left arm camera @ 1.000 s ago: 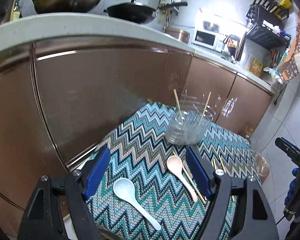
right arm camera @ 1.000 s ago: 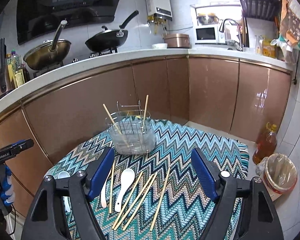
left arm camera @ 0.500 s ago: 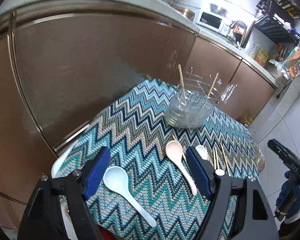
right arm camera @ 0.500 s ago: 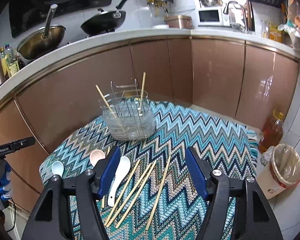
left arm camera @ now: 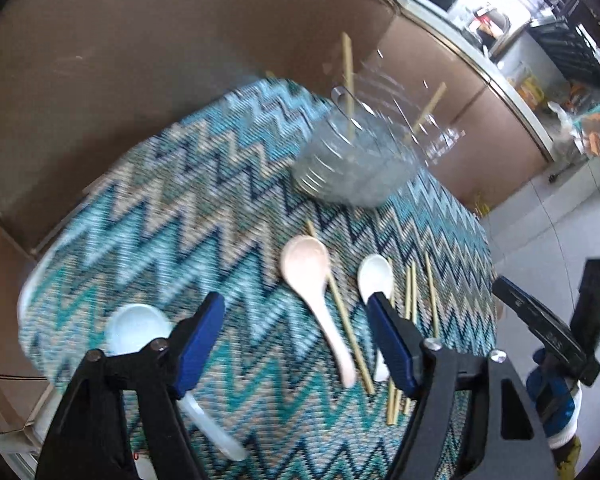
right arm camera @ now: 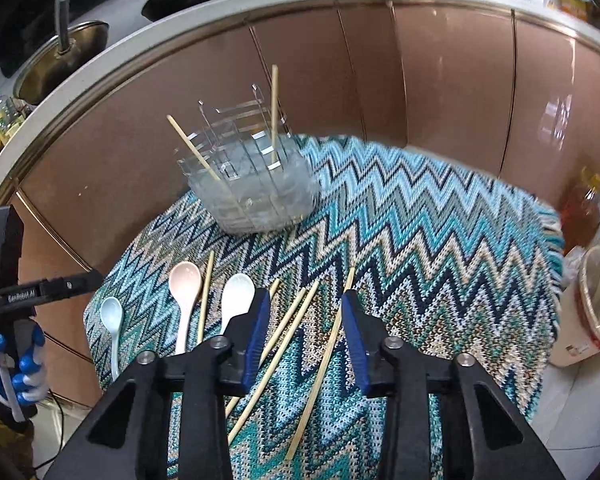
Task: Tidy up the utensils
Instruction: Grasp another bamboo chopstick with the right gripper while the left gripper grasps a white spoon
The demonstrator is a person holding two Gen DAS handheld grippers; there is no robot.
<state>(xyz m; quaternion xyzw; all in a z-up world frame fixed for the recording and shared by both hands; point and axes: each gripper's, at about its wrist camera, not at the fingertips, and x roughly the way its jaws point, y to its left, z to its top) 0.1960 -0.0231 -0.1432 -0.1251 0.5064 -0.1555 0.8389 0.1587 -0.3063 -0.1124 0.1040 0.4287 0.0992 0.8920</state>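
I look down on a table under a zigzag-patterned cloth (right arm camera: 420,216). At twelve o'clock on it stands a clear utensil holder (right arm camera: 252,188) with two chopsticks (right arm camera: 274,114) leaning inside.

My right gripper (right arm camera: 305,334) points down at loose chopsticks (right arm camera: 288,332) lying on the cloth; its jaws are closing, already narrow, with chopsticks seen between them, none yet pinched.

At nine o'clock from it lie three spoons side by side: a white spoon (right arm camera: 234,296), a pink spoon (right arm camera: 185,292) and a pale blue spoon (right arm camera: 112,324).

My left gripper (left arm camera: 296,340) is fairly wide and closing, hovering with the pink spoon's handle (left arm camera: 332,340) between its jaws, untouched.
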